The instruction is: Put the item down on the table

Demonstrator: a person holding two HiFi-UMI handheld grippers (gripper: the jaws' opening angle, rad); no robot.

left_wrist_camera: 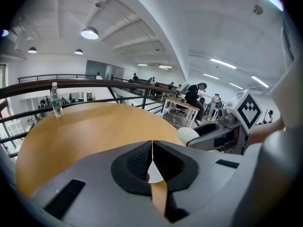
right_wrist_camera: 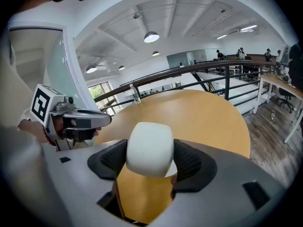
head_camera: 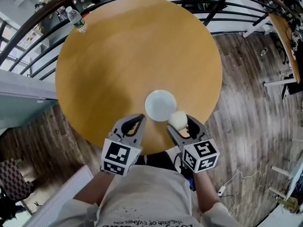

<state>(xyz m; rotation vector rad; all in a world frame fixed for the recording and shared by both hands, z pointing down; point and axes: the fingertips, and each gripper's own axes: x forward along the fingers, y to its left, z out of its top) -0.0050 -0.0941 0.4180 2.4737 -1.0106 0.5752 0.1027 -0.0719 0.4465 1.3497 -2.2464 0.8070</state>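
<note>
My right gripper (head_camera: 180, 122) (right_wrist_camera: 149, 161) is shut on a white rounded item (head_camera: 178, 119) (right_wrist_camera: 149, 148), squeezed between its two black pads. It hangs above the near edge of the round wooden table (head_camera: 137, 56). Just left of the item a white round plate (head_camera: 160, 105) lies flat on the table. My left gripper (head_camera: 141, 117) (left_wrist_camera: 152, 148) is shut with nothing in it, its tips meeting beside the plate's near left edge. In the left gripper view the item (left_wrist_camera: 186, 135) shows to the right, held in the other gripper.
A clear water bottle (head_camera: 75, 19) (left_wrist_camera: 57, 100) (right_wrist_camera: 136, 93) stands upright at the table's far left edge. A dark railing (head_camera: 38, 27) curves round behind the table. Wooden floor (head_camera: 251, 108) lies to the right, with a desk (head_camera: 284, 37) beyond.
</note>
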